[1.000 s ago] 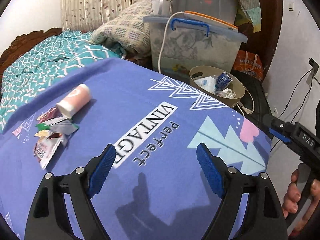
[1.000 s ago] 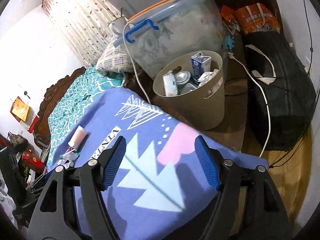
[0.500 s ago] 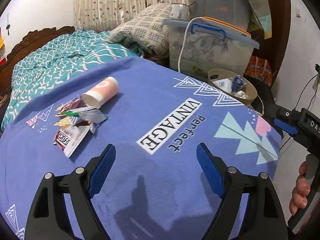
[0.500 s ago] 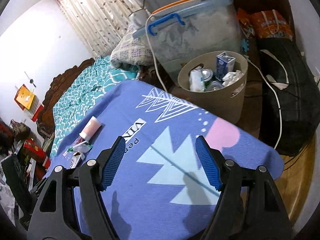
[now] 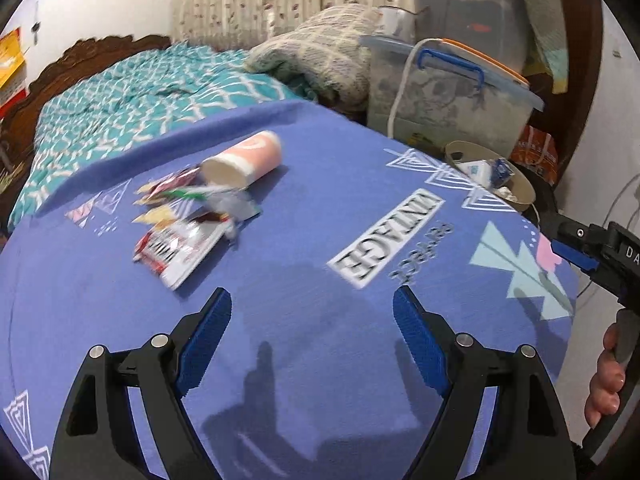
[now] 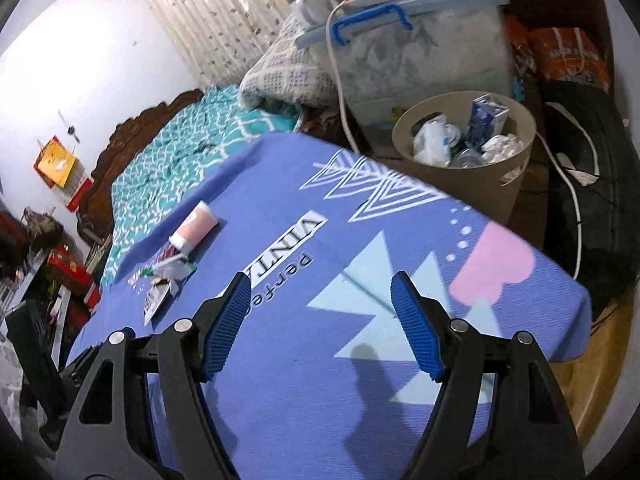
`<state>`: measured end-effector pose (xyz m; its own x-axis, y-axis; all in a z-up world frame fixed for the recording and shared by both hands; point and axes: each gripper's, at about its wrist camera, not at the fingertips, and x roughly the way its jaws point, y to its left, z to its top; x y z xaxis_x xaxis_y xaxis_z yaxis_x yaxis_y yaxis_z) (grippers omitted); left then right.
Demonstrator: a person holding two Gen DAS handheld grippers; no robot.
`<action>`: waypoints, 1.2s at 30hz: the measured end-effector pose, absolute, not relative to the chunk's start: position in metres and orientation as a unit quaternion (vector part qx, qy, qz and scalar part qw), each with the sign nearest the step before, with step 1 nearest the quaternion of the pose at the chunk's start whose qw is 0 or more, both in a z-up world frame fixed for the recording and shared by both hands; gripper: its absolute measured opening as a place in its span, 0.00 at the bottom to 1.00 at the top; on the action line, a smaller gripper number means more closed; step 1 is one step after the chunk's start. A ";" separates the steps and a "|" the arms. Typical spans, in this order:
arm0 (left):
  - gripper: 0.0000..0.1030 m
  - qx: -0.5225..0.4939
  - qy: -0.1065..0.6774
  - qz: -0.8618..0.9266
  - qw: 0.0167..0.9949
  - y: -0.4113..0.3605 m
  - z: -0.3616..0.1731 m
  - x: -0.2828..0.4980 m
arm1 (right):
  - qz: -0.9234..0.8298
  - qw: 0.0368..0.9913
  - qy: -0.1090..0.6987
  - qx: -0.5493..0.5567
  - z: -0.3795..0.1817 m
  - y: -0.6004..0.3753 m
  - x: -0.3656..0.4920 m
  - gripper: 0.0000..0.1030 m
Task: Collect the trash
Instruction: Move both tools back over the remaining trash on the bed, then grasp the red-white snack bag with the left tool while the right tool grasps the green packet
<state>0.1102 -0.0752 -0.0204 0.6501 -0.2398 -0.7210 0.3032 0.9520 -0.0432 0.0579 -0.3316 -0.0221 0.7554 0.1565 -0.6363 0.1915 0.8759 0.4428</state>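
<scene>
Blue cloth [image 5: 320, 208], large print: read "VINTAGE", white letters on a dark bar.
Blue cloth, small print: read "perfect", beside that bar.
Right gripper's [image 5: 600, 252] body: showed "DA", cut off.
Wrapper [image 5: 176, 248]: lettering too blurred.

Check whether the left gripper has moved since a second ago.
Yes. The left gripper, open and empty, has swung toward the wrapper pile: in its view the pile and pink cup now sit nearer centre and larger, while the trash bin has slid toward the right edge.

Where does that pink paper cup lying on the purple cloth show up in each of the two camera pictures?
Left wrist view: pink paper cup, upper centre-left, just above the wrappers.
Right wrist view: cup at left of centre, smaller.
Shared landmark: the tan trash bin beyond the cloth.
</scene>
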 end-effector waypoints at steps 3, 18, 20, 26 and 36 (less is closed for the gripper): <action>0.77 0.018 0.402 -0.125 0.907 -0.045 -0.025 0.115 | 0.020 0.899 0.367 0.236 -0.031 -0.316 0.068 0.47; 0.62 -0.119 0.430 -0.046 0.894 0.072 -0.023 0.151 | 0.238 0.889 0.389 -0.042 -0.022 -0.083 0.210 0.55; 0.62 -0.132 0.438 -0.056 0.888 0.075 -0.026 0.150 | 0.240 0.886 0.389 -0.074 -0.031 -0.057 0.228 0.46; 0.62 -0.185 0.453 -0.106 0.865 0.079 -0.032 0.160 | 0.222 0.896 0.383 -0.036 -0.031 -0.081 0.249 0.12; 0.53 -0.274 0.480 -0.153 0.819 0.073 -0.060 0.200 | 0.275 0.842 0.459 0.070 -0.058 -0.106 0.225 0.12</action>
